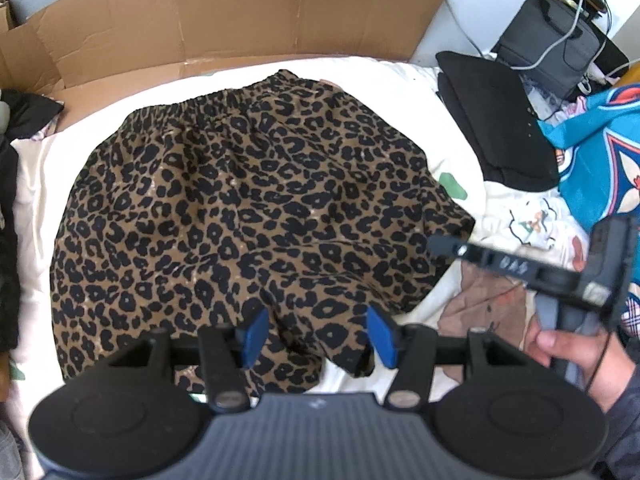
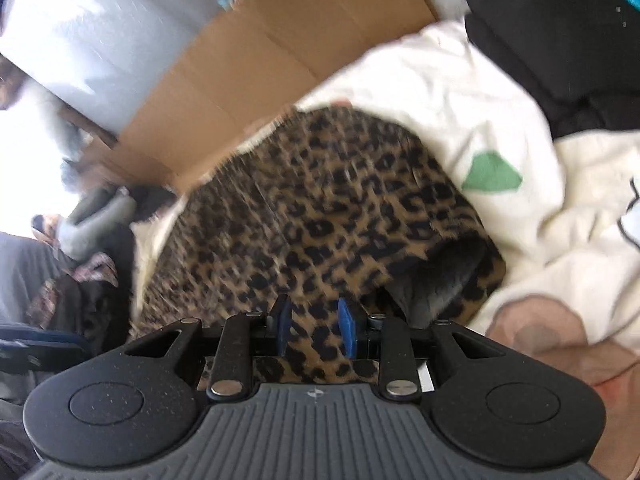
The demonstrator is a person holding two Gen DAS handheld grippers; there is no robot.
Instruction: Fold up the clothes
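- The brown leopard-print shorts with a gathered elastic waistband (image 1: 248,208) lie spread on the white blanket with green patches (image 1: 452,148), waistband at the far edge, leg hems nearest both grippers, so the long axis runs straight away from the jaws.
- The left gripper (image 1: 318,334) hovers over the near hem at the crotch split, its blue pads well apart, holding nothing.
- The right gripper (image 2: 316,330) sits lower at the right leg opening, its blue pads apart with cloth between them; a firm clamp is not evident. It looks nearer the fabric.
- Around: a flattened brown cardboard sheet (image 1: 224,20) behind, folded black garments (image 1: 492,120) and a teal printed cloth (image 1: 596,152) to the right, neither in the way.
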